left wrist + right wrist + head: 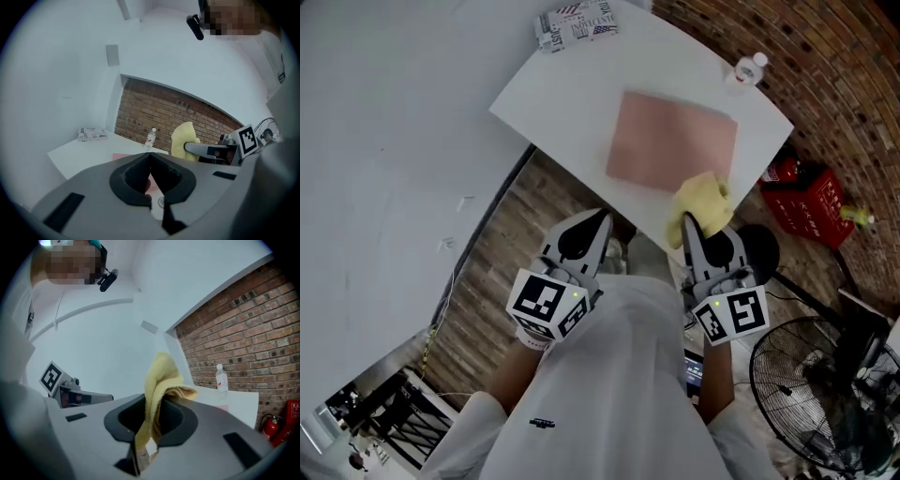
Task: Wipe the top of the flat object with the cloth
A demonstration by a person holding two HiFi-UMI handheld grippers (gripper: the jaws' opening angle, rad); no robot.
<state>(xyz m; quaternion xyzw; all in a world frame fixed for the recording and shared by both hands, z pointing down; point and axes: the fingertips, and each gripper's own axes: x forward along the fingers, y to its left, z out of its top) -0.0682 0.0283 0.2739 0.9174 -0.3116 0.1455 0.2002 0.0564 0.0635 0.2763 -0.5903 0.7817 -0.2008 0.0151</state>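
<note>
Right tool (692, 228) pinches a bunched yellow cloth (701, 202), seemingly at the pink flat object (670, 141); left tool (600, 220) closed, empty.

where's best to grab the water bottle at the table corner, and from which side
Probably the water bottle by its mid body, with the jaws level, coming from the table-centre side. It stands upright close to the table edge, with the brick wall beyond it. The left gripper holds nothing, so it is free for this.
</note>
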